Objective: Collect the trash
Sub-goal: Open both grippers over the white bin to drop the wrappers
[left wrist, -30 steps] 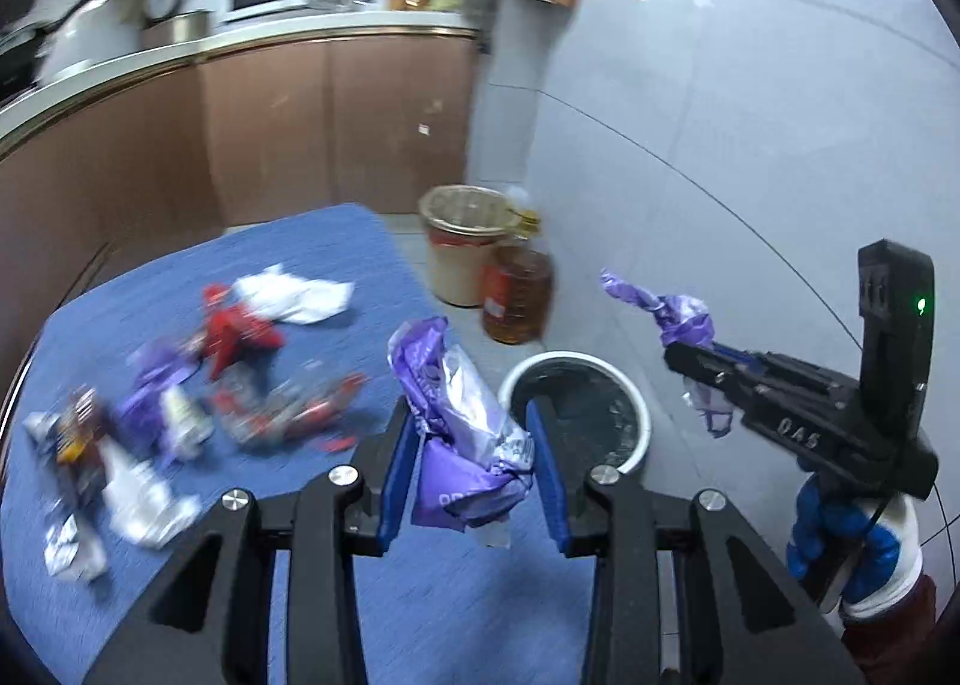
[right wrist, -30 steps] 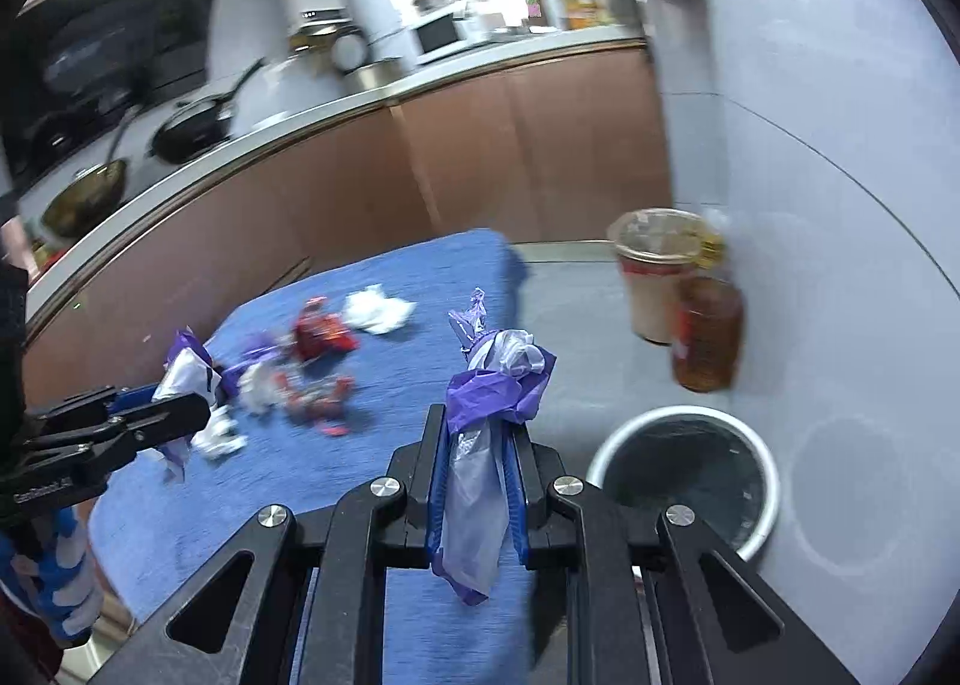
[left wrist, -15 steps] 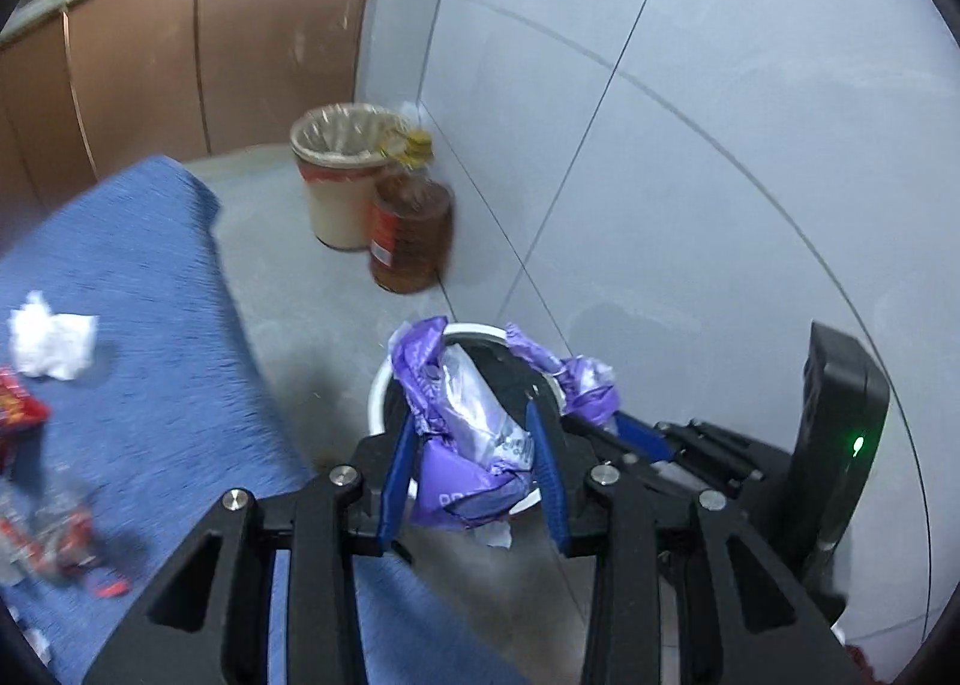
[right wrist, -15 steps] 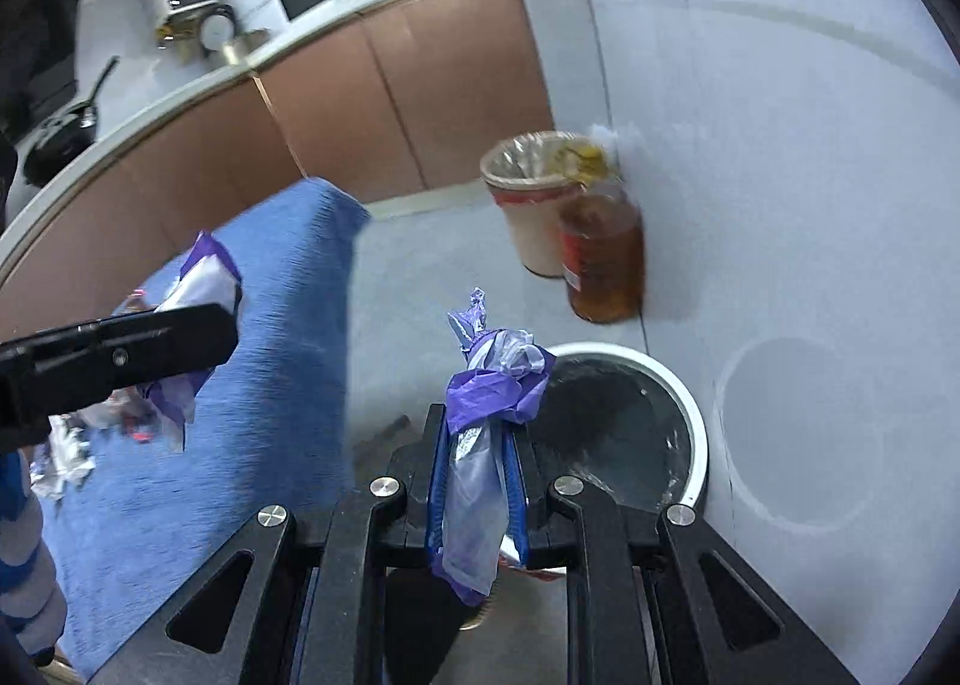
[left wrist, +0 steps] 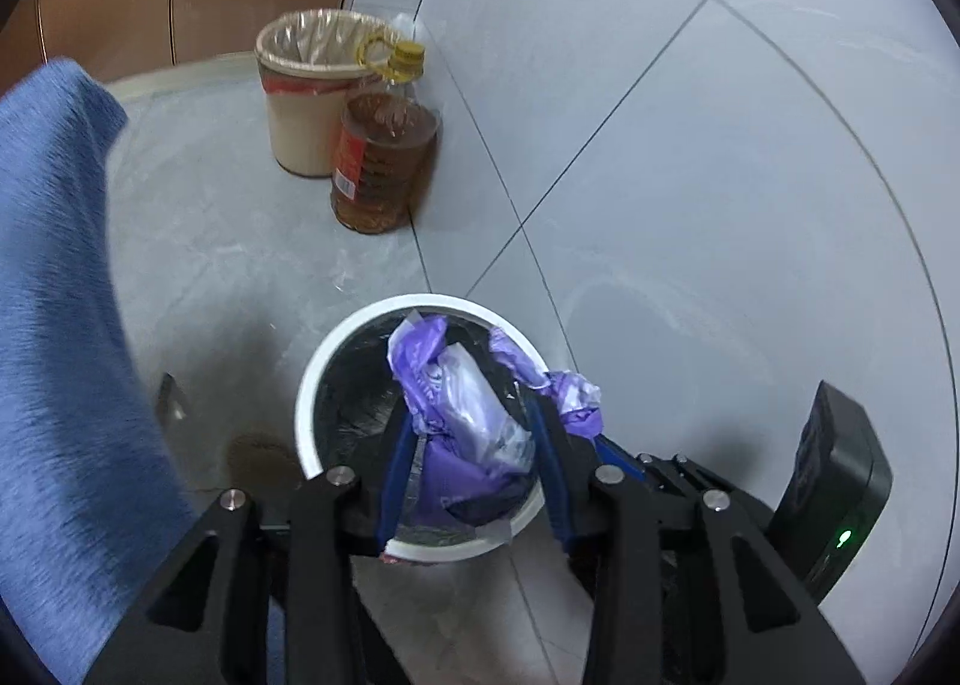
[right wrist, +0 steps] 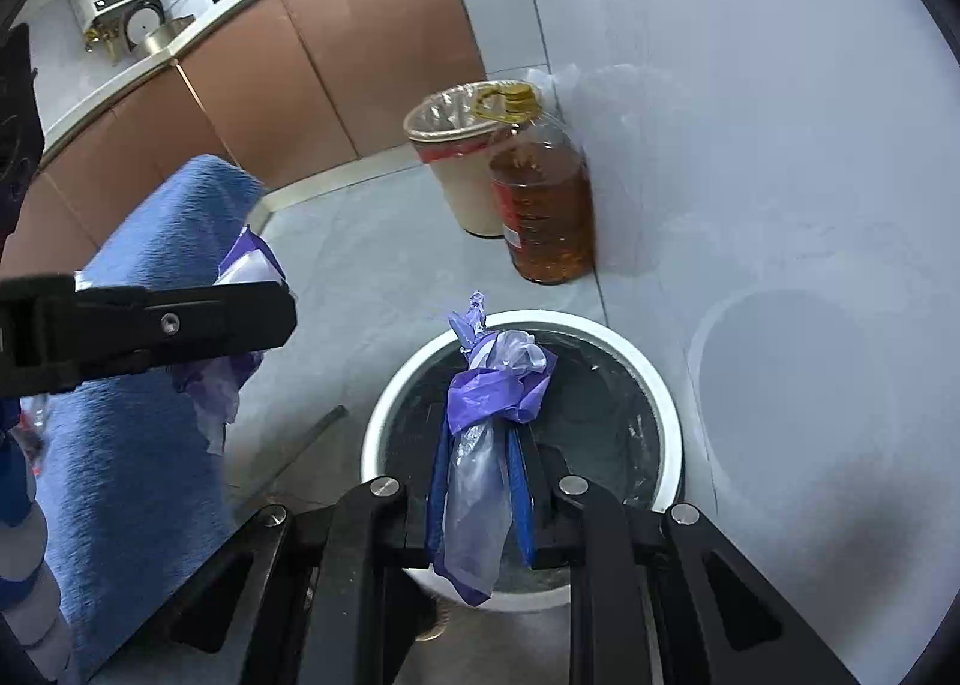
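My left gripper (left wrist: 474,445) is shut on a crumpled purple and silver wrapper (left wrist: 462,415) and holds it over the white-rimmed trash bin (left wrist: 336,349) on the floor. My right gripper (right wrist: 480,463) is shut on a twisted purple plastic wrapper (right wrist: 486,415) above the same bin (right wrist: 660,385). In the left wrist view the right gripper's wrapper (left wrist: 573,394) shows at the bin's right rim. In the right wrist view the left gripper (right wrist: 180,319) shows side-on at the left, with its wrapper (right wrist: 222,385) hanging below it.
A beige bin with a liner (left wrist: 306,103) and a bottle of amber oil (left wrist: 384,163) stand by the tiled wall behind the trash bin. The blue-covered table (left wrist: 54,325) is at the left. Brown kitchen cabinets (right wrist: 336,43) line the back.
Both grippers have swung away from the table's trash pile and moved down over the white-rimmed bin, each still holding its wrapper.
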`<state>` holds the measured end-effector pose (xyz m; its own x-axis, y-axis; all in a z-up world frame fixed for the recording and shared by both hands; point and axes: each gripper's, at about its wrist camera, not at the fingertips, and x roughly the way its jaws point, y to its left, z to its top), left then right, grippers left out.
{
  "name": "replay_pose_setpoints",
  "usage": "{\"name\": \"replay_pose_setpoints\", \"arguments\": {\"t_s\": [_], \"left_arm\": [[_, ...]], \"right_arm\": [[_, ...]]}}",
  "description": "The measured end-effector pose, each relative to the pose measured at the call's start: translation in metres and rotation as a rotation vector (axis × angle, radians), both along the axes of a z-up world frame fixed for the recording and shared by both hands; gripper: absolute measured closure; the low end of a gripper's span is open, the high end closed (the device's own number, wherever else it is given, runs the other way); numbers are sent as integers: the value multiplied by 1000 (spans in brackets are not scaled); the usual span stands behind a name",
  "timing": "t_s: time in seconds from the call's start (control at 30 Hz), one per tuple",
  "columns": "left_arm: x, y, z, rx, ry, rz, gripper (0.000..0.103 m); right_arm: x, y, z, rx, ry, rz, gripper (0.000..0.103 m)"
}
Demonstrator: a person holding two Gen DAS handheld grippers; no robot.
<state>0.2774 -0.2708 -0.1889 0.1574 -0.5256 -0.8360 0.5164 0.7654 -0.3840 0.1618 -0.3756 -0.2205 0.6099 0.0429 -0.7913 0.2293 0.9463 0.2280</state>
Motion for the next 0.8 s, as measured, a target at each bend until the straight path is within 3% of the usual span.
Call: {"name": "replay_pose_setpoints", "arguments": {"t_s": [0.1,0.13,0.3,0.53,0.8], "left_arm": [[8,-4,-11,-13,35,8,53],[10,-5,-13,-14,39,11,49],[11,-2,-13,-27,50,18,48],[-9,16,20,-40,-27,7,48],[-42,67,78,-77,-156,54,48]], "right_arm": [[4,-4,-8,-16,19,-14,77],[5,-5,-12,-29,29,-20,71],[3,-7,-16,-48,46,-35,61],[-4,-2,-3,-48,27,-39,59],[-21,24,52,-53,-77,-5,55]]}}
